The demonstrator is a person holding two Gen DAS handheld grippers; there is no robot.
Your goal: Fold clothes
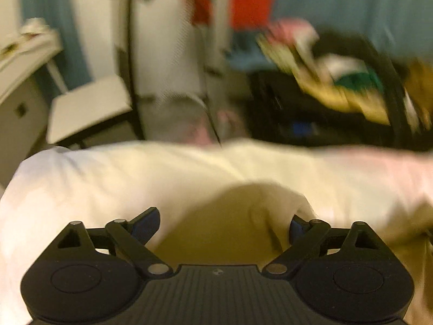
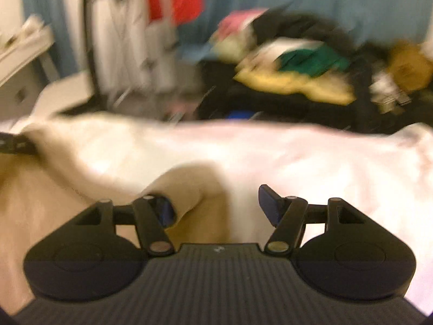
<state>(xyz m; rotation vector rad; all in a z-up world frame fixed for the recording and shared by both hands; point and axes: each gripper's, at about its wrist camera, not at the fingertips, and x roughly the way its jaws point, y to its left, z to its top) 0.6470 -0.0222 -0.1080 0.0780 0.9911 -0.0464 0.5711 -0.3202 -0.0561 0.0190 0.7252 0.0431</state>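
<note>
A white garment (image 1: 135,178) lies spread across the surface in front of both grippers, blurred by motion. In the left wrist view my left gripper (image 1: 224,223) stands open just above its near edge, blue-padded fingers wide apart, with only shadowed cloth between them. In the right wrist view the same white garment (image 2: 311,157) stretches left to right. My right gripper (image 2: 215,205) is open over it, and a raised fold of cloth sits by the left finger (image 2: 165,211). A dark part of the other gripper (image 2: 16,143) shows at the left edge against the cloth.
Beyond the garment, a dark basket (image 1: 311,108) holds a heap of mixed clothes (image 2: 297,67) in yellow, green, pink and black. A white stool or low table (image 1: 89,108) stands at the left. A red item (image 1: 251,2) hangs against the blue curtain.
</note>
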